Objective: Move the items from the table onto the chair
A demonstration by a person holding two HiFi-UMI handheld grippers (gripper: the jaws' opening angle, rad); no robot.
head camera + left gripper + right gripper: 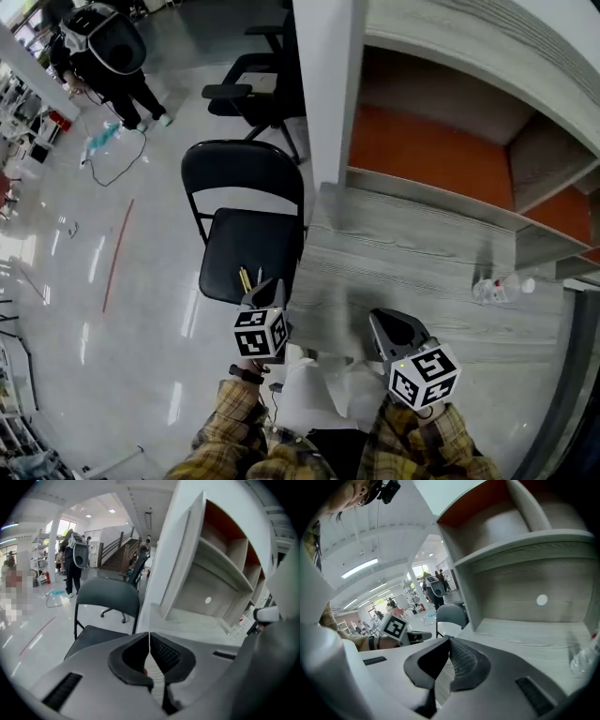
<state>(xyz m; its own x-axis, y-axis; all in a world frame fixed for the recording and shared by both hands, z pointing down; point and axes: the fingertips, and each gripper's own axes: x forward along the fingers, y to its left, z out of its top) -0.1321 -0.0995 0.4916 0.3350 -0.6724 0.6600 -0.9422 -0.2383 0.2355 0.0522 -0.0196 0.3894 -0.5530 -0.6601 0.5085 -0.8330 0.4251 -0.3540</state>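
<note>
A black folding chair [246, 246] stands left of the grey wood table [412, 272]. Two thin yellow sticks, pens or pencils [245, 278], lie on the front of its seat. A clear plastic bottle [500, 289] lies on the table at the right, also seen as the bottle [581, 660] in the right gripper view. My left gripper [269, 286] hovers by the seat's front right corner, near the table edge; its jaws [149, 638] meet with nothing between them. My right gripper [386, 326] is over the table's near edge, jaws [450, 642] shut and empty.
A shelf unit with orange back panels [441, 150] rises behind the table. An office chair [253, 94] and a person with a backpack [108, 52] are farther off on the shiny floor. A cable [117, 164] lies on the floor.
</note>
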